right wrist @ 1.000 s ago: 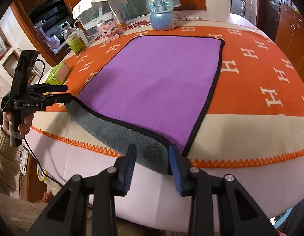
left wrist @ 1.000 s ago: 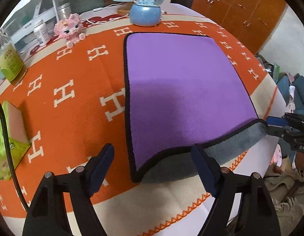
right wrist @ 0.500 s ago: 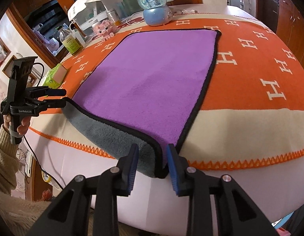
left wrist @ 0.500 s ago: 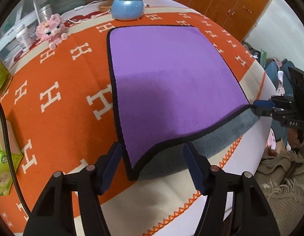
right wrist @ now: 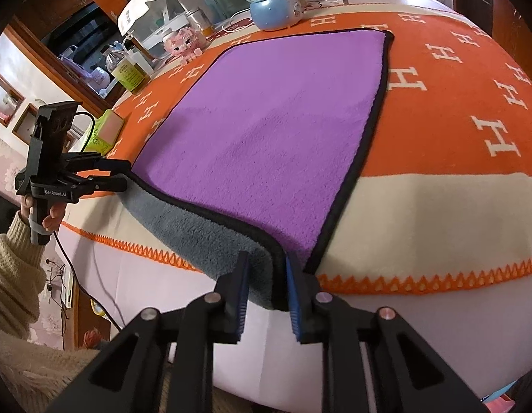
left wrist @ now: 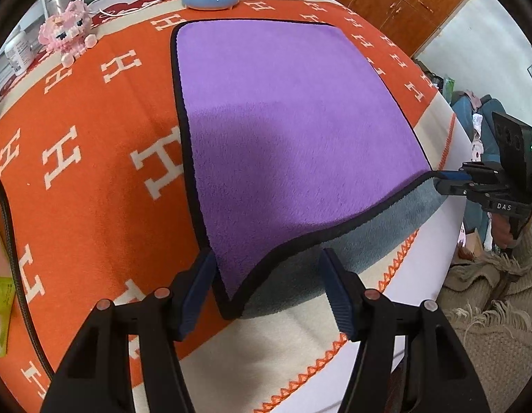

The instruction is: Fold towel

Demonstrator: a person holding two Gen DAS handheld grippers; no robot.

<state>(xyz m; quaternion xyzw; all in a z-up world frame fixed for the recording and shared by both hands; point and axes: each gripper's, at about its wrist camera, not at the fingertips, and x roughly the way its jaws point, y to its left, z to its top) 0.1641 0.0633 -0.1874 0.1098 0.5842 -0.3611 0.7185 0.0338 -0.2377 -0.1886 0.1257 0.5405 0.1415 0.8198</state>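
Between the fingers of the left gripper (left wrist: 267,285) sits the near corner of the towel (left wrist: 283,130), purple side up, grey underside curling below the black hem; the jaws stand wide apart around it, pads clear of the cloth. Off to that gripper's right, the right gripper (left wrist: 451,180) bites the other near corner. From its own camera, the right gripper (right wrist: 266,285) is clamped on that corner, grey pile bunched between the blue pads. Ahead of both tools the towel lies flat on the orange blanket (left wrist: 86,130) patterned with white H's, its near edge lifted and sagging between the two corners. Beyond the towel's far edge stands a blue snow globe (right wrist: 271,3), figures inside the glass too small to make out. To the far left of it, a pink block pig (left wrist: 64,32), then a bottle (right wrist: 128,70) holding yellowish liquid, and a green box (right wrist: 104,134) nearer the left gripper (right wrist: 107,175).
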